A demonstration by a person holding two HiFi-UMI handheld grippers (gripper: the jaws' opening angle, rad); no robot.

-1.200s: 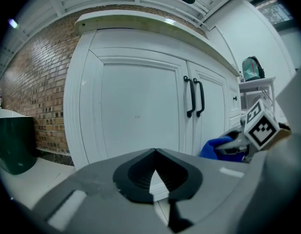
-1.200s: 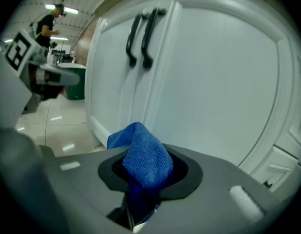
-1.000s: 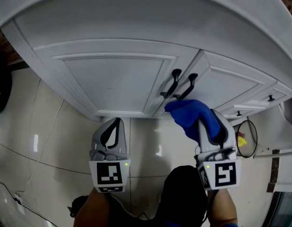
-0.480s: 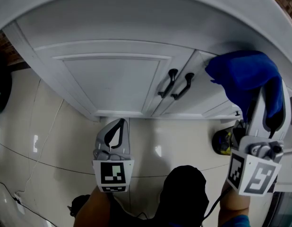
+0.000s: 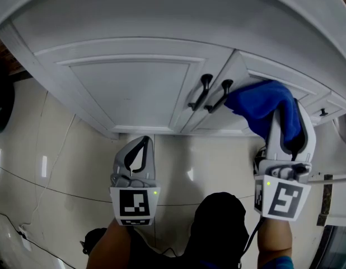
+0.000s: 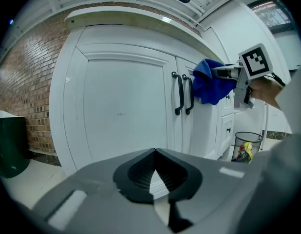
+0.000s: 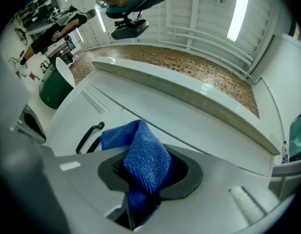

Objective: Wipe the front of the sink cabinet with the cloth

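The white sink cabinet [image 5: 134, 88] has two doors with a pair of black handles [image 5: 211, 93] at the middle. My right gripper [image 5: 286, 122] is shut on a blue cloth [image 5: 261, 104], which bunches over its tips and rests against the right door just right of the handles. In the right gripper view the cloth [image 7: 143, 165] fills the jaws, with the handles [image 7: 89, 135] to the left. My left gripper [image 5: 138, 150] hangs low over the floor in front of the left door, shut and empty. The left gripper view shows the cloth [image 6: 209, 84] beside the handles [image 6: 182, 94].
Small drawers with black knobs [image 5: 323, 112] lie right of the doors. A wire waste basket [image 6: 245, 145] stands on the floor at the right. A green bin [image 6: 9, 145] stands by the brick wall at the left. Pale tiled floor [image 5: 50, 150] spreads below the cabinet.
My right gripper swung up and right with the cloth, then came back down and left onto the right door near the handles. The left gripper has barely moved.
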